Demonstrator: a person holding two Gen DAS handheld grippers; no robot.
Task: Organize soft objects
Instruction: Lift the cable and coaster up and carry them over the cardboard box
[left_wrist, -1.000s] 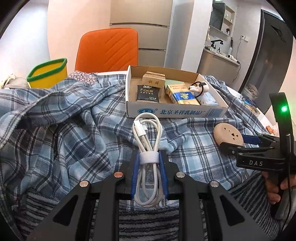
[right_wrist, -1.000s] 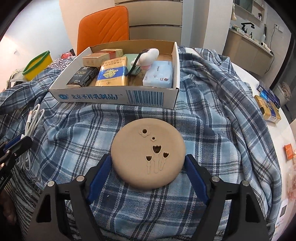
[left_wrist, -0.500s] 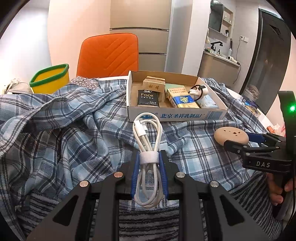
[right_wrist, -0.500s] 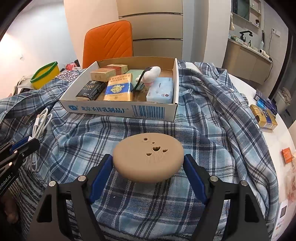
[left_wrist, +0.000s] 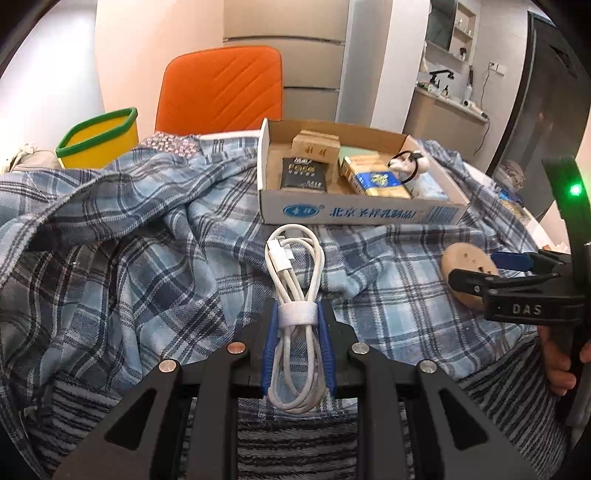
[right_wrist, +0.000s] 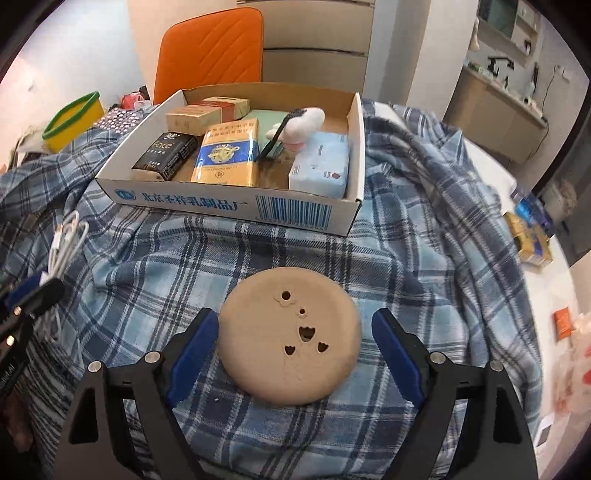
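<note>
While seen from left wrist: left claw (left_wrist: 297, 332) clamped on coiled white charging cable (left_wrist: 295, 280) at its strap, loop lying on blue plaid shirt (left_wrist: 147, 251). Cardboard tray (left_wrist: 354, 214) just beyond, orange chair (left_wrist: 221, 88) and yellow bin (left_wrist: 99, 140) far left. Right claw (left_wrist: 491, 269) at right edge, around tan disc (left_wrist: 467, 266).

Right wrist: right claw (right_wrist: 295, 347) opening, blue pads (right_wrist: 194, 343) apart from tan round disc (right_wrist: 290, 339) lying between them on shirt. Tray holds boxes, tissue pack (right_wrist: 321, 166), white plush (right_wrist: 303, 123).
</note>
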